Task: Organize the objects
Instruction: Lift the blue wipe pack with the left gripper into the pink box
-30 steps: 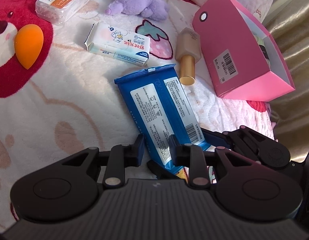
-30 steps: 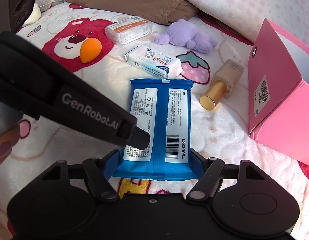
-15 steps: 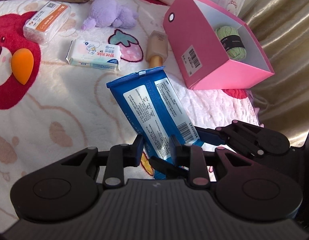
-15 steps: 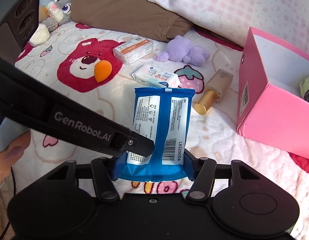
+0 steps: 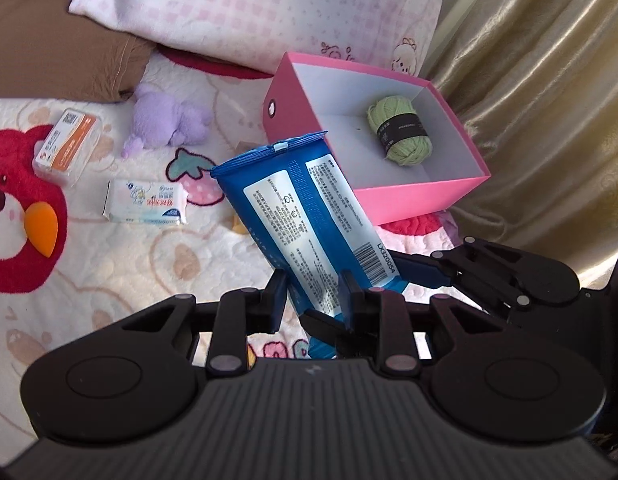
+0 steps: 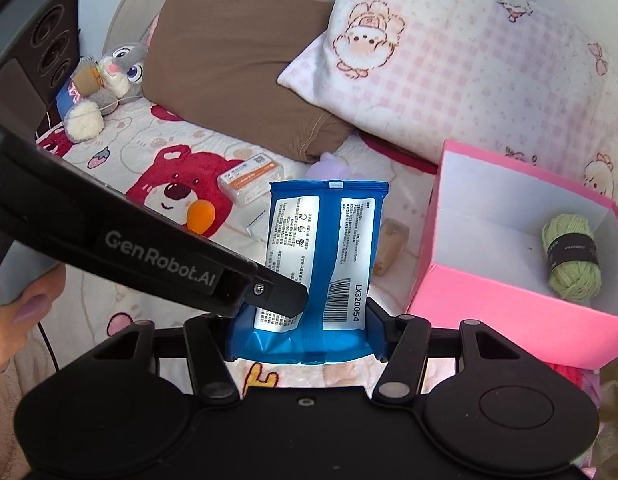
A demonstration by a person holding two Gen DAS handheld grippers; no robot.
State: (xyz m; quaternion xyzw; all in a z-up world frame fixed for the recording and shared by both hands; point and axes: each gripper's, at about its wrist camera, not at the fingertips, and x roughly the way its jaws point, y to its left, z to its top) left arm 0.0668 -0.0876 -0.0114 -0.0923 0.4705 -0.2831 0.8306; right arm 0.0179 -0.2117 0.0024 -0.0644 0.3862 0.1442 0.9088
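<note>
Left wrist view: the left claw clamps the lower end of the blue plastic wipes packet, lifted above the bed beside the open pink cardboard box.

Right wrist view: the right claw grips that packet's bottom edge.

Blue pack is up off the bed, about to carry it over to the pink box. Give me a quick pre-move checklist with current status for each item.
1. Right gripper shut across the width of the blue pack, at its lower end: ok.
2. Left gripper also on the pack: cannot tell; its fingers flank the pack's lower part, contact unclear.
3. Pack clear of the bedding: ok, it stands nearly upright with the bedspread visible beneath.
4. Pink box open on top, opening in view: ok.
5. Room inside the box: ok; only a green yarn ball sits toward one side, white floor bare beside it.
6. Pack held straight: not ok; its gripped bottom edge is crumpled.
</note>
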